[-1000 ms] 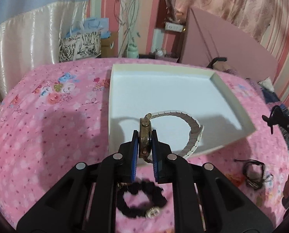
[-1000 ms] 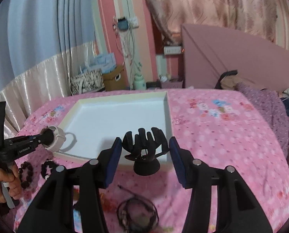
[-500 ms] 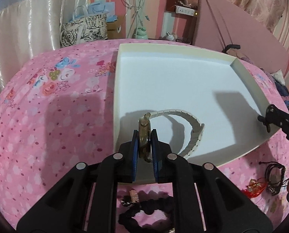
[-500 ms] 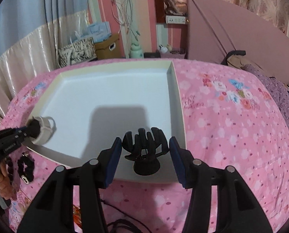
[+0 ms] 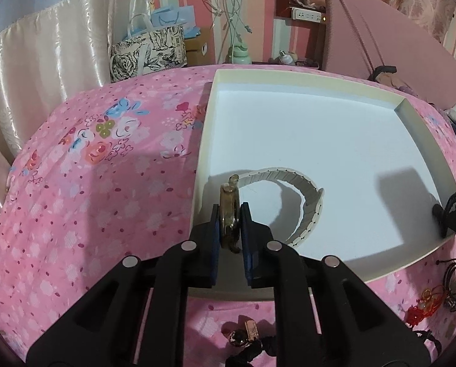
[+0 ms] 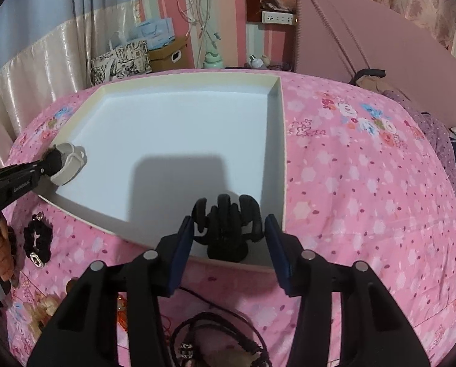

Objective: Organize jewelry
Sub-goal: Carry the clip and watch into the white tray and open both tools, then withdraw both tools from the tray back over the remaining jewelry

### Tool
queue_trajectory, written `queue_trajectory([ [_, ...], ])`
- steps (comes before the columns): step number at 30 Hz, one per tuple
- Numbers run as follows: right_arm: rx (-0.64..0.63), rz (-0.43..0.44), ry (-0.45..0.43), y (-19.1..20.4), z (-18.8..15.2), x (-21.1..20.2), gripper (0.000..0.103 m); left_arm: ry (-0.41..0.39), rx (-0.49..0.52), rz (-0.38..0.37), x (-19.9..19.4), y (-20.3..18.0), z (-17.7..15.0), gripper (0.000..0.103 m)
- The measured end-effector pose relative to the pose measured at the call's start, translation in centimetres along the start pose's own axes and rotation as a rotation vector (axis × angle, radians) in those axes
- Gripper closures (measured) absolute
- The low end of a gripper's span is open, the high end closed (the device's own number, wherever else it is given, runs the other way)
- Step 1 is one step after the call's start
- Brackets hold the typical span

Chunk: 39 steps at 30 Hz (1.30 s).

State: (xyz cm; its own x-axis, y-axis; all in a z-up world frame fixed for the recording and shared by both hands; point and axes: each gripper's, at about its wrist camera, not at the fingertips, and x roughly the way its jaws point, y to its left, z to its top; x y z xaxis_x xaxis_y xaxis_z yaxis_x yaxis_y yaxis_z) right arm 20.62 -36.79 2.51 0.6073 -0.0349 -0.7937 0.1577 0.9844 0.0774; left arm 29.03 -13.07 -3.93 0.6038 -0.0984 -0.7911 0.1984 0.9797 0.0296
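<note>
White-lined tray (image 5: 304,128) is your drop zone: your left gripper (image 5: 230,229) clamps the gold-cased wristwatch (image 5: 228,214) over its near-left corner, your right gripper (image 6: 229,238) pinches the black claw hair clip (image 6: 228,223) over the near-right, so lower both, then release.
</note>
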Motion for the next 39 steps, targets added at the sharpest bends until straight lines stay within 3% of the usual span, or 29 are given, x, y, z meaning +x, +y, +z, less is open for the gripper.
queue_trajectory([
  [5,0.009,0.0,-0.015,0.0,0.0,0.0,0.054,-0.004,0.014,-0.023,0.0,-0.1,-0.7,0.09],
  [10,-0.014,-0.018,-0.016,1.0,0.2,0.1,0.053,-0.01,0.058,0.014,0.1,-1.0,-1.0,0.089],
  [11,-0.01,-0.018,-0.024,1.1,0.2,-0.1,0.048,-0.007,0.057,0.009,0.1,-1.1,-0.9,0.086],
  [13,0.001,0.022,-0.07,1.1,0.3,-0.8,0.032,-0.012,0.063,-0.015,0.0,-1.5,-0.8,0.073],
  [16,0.021,0.057,-0.162,0.9,0.2,-2.8,0.025,-0.025,0.081,-0.02,-0.5,-2.1,-0.8,0.058],
  [18,0.046,0.075,-0.224,0.4,0.0,-4.8,0.024,-0.059,0.092,-0.016,-1.6,-2.5,-0.7,0.027],
  [20,0.059,0.091,-0.265,0.0,-0.4,-6.4,0.024,-0.081,0.09,-0.053,-2.9,-2.7,-0.9,0.01],
  [24,0.076,0.101,-0.315,-1.3,-2.2,-9.5,0.021,-0.124,0.115,-0.07,-5.3,-3.4,-1.3,0.01],
  [28,0.102,0.102,-0.355,-3.5,-5.7,-12.3,0.016,-0.175,0.059,-0.092,-8.3,-2.3,-2.8,0.01],
  [34,0.115,-0.026,-0.359,-6.6,-13.1,-14.8,0.016,-0.318,0.065,0.019,-15.1,0.6,-9.7,0.006],
  [39,0.149,-0.06,-0.382,-7.7,-17.3,-17.4,0.016,-0.406,0.043,0.094,-19.9,4.3,-17.1,0.005],
])
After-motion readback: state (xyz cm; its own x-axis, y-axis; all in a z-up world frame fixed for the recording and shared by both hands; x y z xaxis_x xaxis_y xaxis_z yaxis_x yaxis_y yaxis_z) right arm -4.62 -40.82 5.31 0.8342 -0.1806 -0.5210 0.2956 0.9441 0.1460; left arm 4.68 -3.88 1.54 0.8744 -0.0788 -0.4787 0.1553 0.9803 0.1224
